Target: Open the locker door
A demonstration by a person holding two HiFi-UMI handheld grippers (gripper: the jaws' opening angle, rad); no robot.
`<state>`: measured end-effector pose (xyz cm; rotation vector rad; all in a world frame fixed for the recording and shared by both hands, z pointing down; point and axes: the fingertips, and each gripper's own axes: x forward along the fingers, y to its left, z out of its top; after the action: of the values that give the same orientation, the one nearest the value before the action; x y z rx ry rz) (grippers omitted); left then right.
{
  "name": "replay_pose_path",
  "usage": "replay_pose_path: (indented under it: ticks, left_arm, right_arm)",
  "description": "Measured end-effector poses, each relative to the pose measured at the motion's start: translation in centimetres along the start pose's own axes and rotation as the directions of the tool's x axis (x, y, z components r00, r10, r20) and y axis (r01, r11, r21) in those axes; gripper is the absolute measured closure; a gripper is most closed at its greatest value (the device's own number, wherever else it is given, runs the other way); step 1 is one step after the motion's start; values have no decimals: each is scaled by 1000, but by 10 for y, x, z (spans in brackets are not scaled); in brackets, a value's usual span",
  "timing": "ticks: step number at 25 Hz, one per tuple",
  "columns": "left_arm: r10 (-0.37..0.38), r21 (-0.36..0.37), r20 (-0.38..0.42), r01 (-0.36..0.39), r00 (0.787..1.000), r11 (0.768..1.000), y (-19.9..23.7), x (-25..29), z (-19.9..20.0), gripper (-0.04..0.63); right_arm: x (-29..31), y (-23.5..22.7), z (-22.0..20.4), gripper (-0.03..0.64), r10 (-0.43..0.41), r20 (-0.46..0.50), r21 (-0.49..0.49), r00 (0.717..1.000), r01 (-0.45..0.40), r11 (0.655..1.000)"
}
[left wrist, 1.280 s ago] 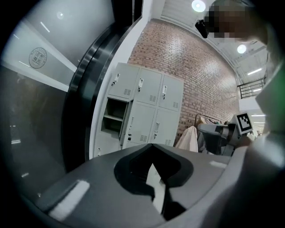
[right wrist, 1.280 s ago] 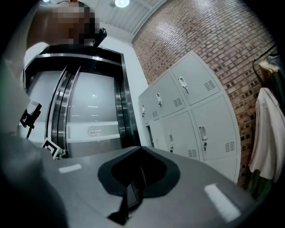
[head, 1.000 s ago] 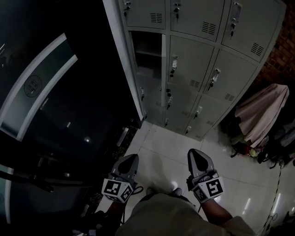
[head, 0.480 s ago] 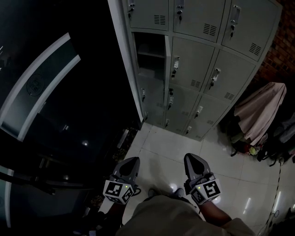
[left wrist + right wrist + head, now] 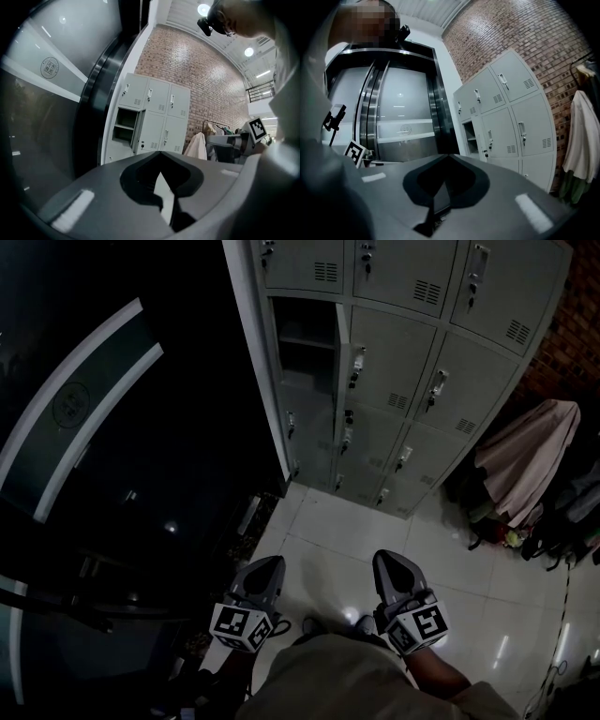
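The grey locker bank [image 5: 412, 352] stands against a brick wall, well ahead of me. One compartment in its left column, the open locker [image 5: 306, 338], has its door [image 5: 341, 343] swung out edge-on to me. The same open locker [image 5: 124, 129] shows in the left gripper view, and as the open locker [image 5: 469, 137] in the right gripper view. My left gripper [image 5: 266, 566] and right gripper [image 5: 392, 561] hang low by my body over the tiled floor, far from the lockers. Both are shut with nothing between the jaws.
A dark glass door with a curved frame [image 5: 84, 418] fills the left side. A pale garment [image 5: 525, 460] hangs on a rack right of the lockers, with bags [image 5: 525, 540] on the floor below it. Light floor tiles [image 5: 328, 531] lie between me and the lockers.
The head view has drifted a little, so the lockers sit slightly higher in frame. The right gripper has edged a bit left. Both grippers stay shut and low.
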<state>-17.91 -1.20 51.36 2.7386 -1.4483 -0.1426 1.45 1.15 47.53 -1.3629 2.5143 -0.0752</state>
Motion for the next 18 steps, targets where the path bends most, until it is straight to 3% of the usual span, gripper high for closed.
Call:
replay_pose_path:
  ticks: [14, 18]
  left_arm:
    - [11, -16, 9, -11, 1000, 1000, -12, -10, 1, 482]
    - [7, -8, 8, -7, 1000, 1000, -20, -8, 2, 482]
  right_arm:
    - [-8, 10, 8, 617, 28, 20, -22, 999, -28, 999]
    - [-17, 7, -4, 617, 26, -78, -4, 997, -27, 1000]
